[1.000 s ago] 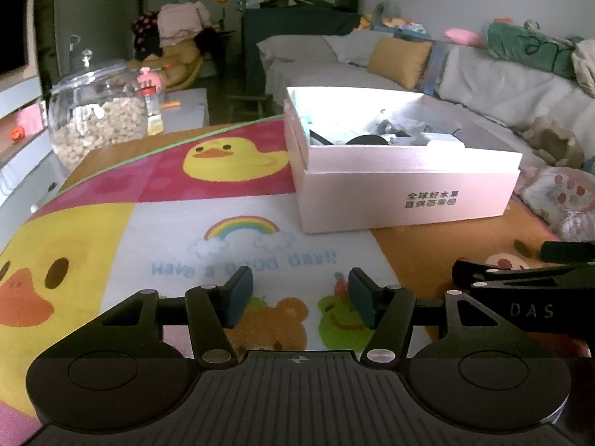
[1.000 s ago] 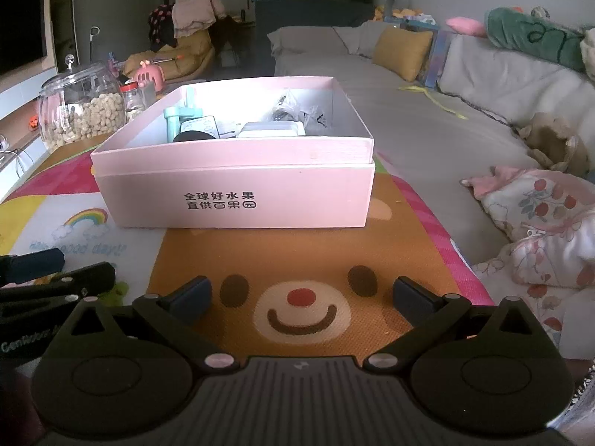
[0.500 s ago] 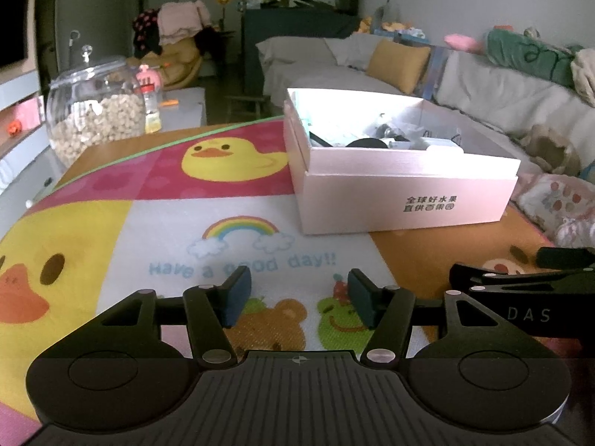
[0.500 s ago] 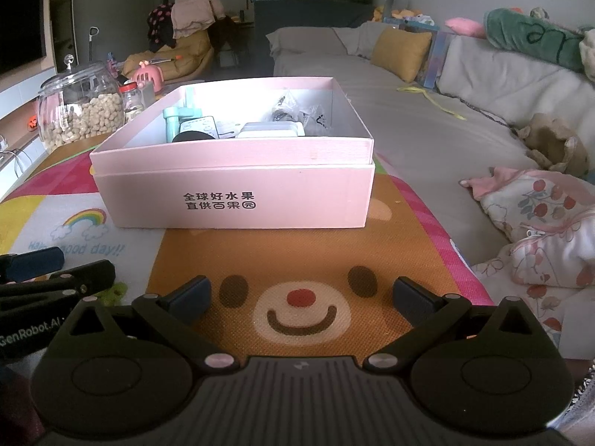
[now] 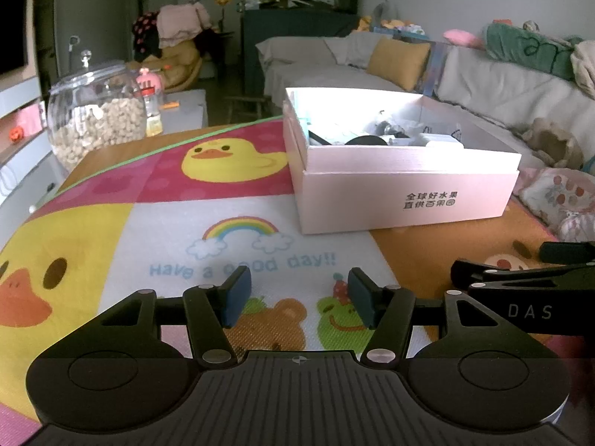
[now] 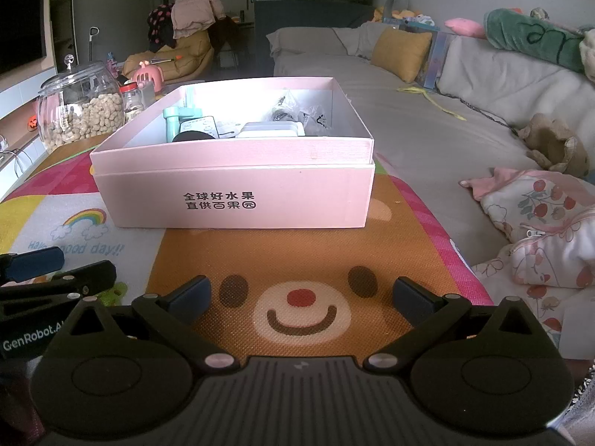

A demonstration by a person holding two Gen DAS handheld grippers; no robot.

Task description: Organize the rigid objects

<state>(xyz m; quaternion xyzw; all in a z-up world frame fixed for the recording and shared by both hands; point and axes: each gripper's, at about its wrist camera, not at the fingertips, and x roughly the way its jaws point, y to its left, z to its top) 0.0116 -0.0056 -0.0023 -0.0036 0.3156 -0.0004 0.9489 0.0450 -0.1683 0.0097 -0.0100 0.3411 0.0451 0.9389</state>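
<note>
Pink box [image 6: 238,189] sits mid-mat, lid off, ahead of both tools; rigid bits lie inside: teal piece [image 6: 177,117], white block [image 6: 269,129], black round thing [image 6: 191,136]

Left gripper [image 5: 297,299] low over cartoon mat [image 5: 156,245], fingers parted, nothing between pads

Right gripper [image 6: 301,295] spread wider over bear face, also empty, squared to box front, likely staged for reach in

Glass jar [image 5: 95,111] at far left edge, well apart from box

Judgement: sorting not begun or paused

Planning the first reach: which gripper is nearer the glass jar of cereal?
Left. The left gripper is on the side of the glass jar; the right gripper faces the pink box.
</note>
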